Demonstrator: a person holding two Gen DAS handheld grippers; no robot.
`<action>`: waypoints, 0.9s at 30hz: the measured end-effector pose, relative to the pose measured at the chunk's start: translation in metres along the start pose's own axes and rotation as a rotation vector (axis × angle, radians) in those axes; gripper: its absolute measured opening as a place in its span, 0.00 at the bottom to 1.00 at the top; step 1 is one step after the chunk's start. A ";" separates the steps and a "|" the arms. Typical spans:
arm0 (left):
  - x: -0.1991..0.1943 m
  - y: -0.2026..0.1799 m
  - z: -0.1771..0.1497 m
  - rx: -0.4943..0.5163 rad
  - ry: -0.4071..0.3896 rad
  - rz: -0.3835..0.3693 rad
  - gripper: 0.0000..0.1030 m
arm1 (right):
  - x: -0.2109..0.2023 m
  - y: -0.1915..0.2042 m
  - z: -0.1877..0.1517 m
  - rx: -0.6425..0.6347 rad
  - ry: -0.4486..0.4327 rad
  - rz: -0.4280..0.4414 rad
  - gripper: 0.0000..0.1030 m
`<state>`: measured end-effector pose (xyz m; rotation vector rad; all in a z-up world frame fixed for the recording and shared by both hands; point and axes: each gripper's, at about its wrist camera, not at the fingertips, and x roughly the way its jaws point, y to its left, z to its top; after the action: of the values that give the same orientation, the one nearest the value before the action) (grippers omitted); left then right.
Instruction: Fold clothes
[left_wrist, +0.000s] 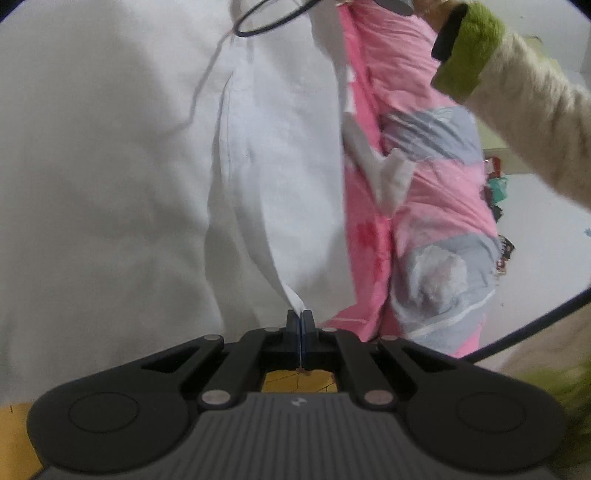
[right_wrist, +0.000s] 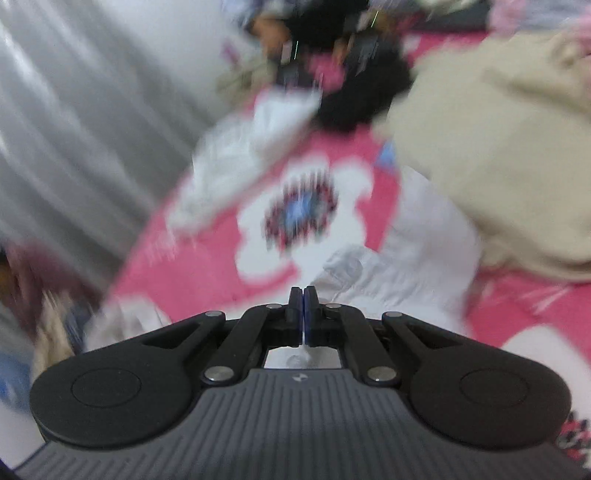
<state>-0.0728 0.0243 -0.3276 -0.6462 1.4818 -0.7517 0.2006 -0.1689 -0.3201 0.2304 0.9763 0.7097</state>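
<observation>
Fingers (left_wrist: 295, 320) of the left gripper (left_wrist: 301, 325) are pressed together on a fold of the white garment (left_wrist: 266, 155), which stretches up and away. Right gripper (right_wrist: 303, 299) fingers also meet — a thin white edge shows between them, the garment (right_wrist: 399, 266) bunched just beyond on a pink bedspread (right_wrist: 207, 243). A cream sleeve (left_wrist: 532, 122) with green cuff (left_wrist: 469, 48) reaches across, blurred.
</observation>
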 end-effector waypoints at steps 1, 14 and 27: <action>0.001 0.006 -0.002 -0.013 0.002 0.012 0.00 | 0.017 0.006 -0.006 -0.031 0.038 -0.024 0.00; -0.009 0.020 -0.014 -0.059 -0.058 0.077 0.01 | 0.013 0.027 -0.019 -0.047 0.016 -0.116 0.22; 0.014 -0.007 -0.045 -0.070 -0.090 0.086 0.00 | -0.089 0.064 -0.094 -0.340 0.149 0.021 0.27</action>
<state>-0.1185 0.0119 -0.3308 -0.6572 1.4487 -0.5992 0.0634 -0.1900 -0.2817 -0.1118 0.9778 0.9084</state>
